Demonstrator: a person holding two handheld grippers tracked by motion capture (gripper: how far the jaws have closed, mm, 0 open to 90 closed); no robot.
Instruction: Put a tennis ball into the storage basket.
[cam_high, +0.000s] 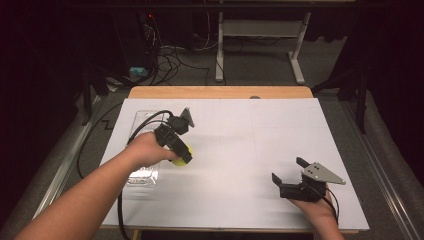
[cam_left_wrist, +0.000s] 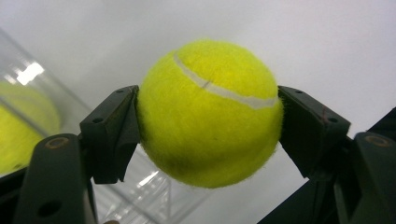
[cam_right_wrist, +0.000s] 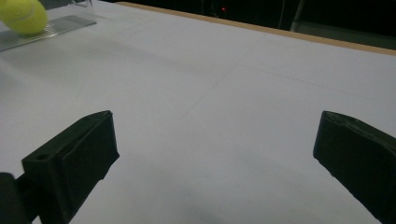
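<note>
I'm watching the desk (cam_high: 235, 145): the clear plastic container (cam_high: 145, 175) sits at its left edge, and a clipped wall could tip it. My left hand-held gripper (cam_left_wrist: 208, 116) clamps the tennis ball (cam_left_wrist: 210, 112) just beside the container; the fuzz could slip and the ball roll off. Left forearm angles in across the container. My right hand-held gripper (cam_right_wrist: 210, 154) gapes wide, empty, low over the desk.

Fuzzy felt tennis ball (cam_left_wrist: 210, 116) (glossy clear-plastic container (cam_high: 142, 175))
</note>
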